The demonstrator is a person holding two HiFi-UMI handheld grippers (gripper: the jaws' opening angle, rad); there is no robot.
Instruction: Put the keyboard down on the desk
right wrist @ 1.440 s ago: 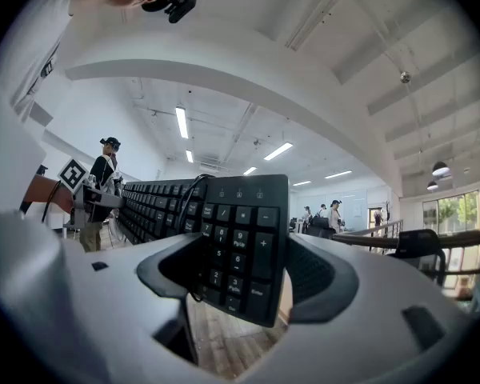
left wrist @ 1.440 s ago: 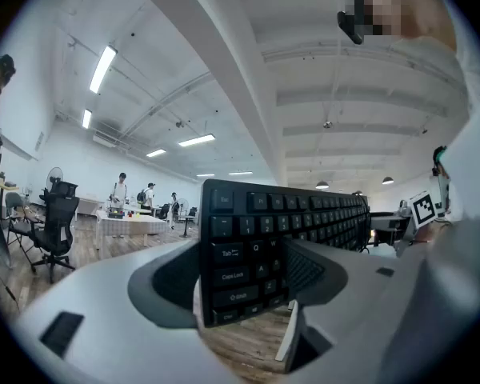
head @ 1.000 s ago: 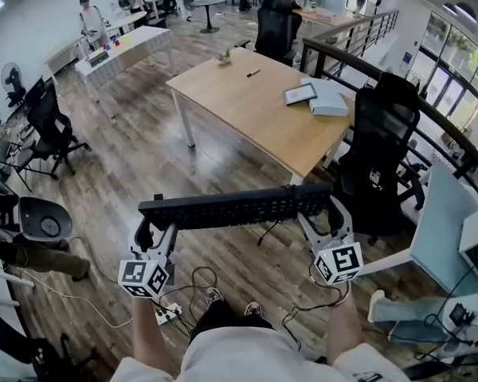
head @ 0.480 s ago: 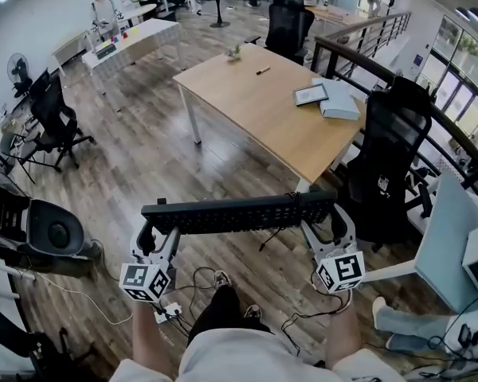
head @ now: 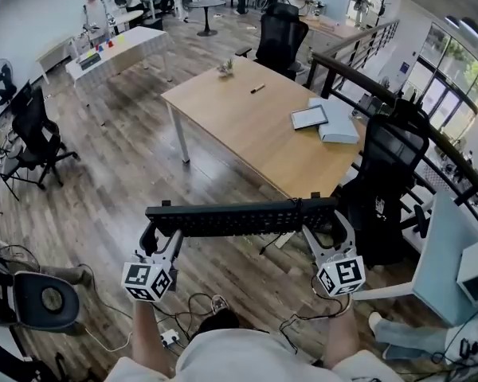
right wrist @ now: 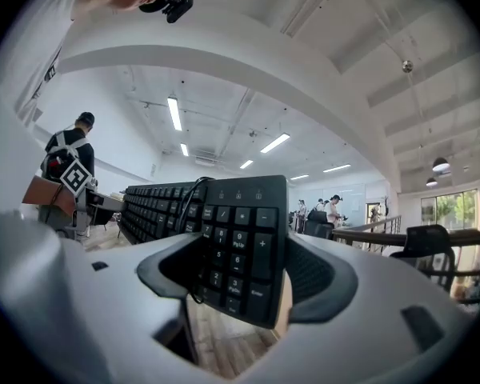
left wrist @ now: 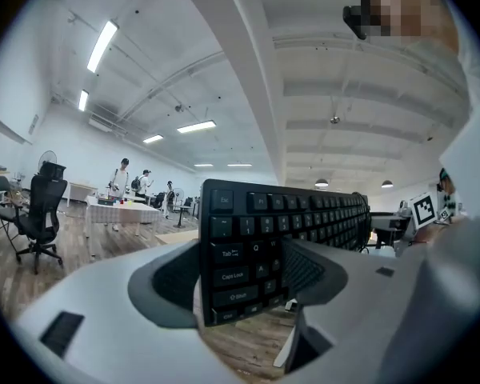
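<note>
A long black keyboard [head: 240, 217] hangs level in the air in front of me, above the wooden floor. My left gripper [head: 161, 235] is shut on its left end, the Esc and Tab side [left wrist: 240, 250]. My right gripper [head: 323, 228] is shut on its right end, the number pad [right wrist: 236, 246]. The keyboard's black cable [right wrist: 176, 194] loops over its right part. The wooden desk [head: 247, 114] stands ahead of the keyboard, apart from it; its near corner lies just beyond the keyboard's right end.
On the desk lie a tablet [head: 309, 117], a grey book [head: 334, 124], a pen [head: 256, 88] and a small plant [head: 223, 68]. A black office chair [head: 386, 173] stands at the desk's right, another [head: 277, 30] behind it. Cables [head: 195, 313] lie on the floor by my feet.
The view has shifted: the desk now lies nearer the keyboard and more centred. Both grippers keep their hold on the keyboard, which stays level.
</note>
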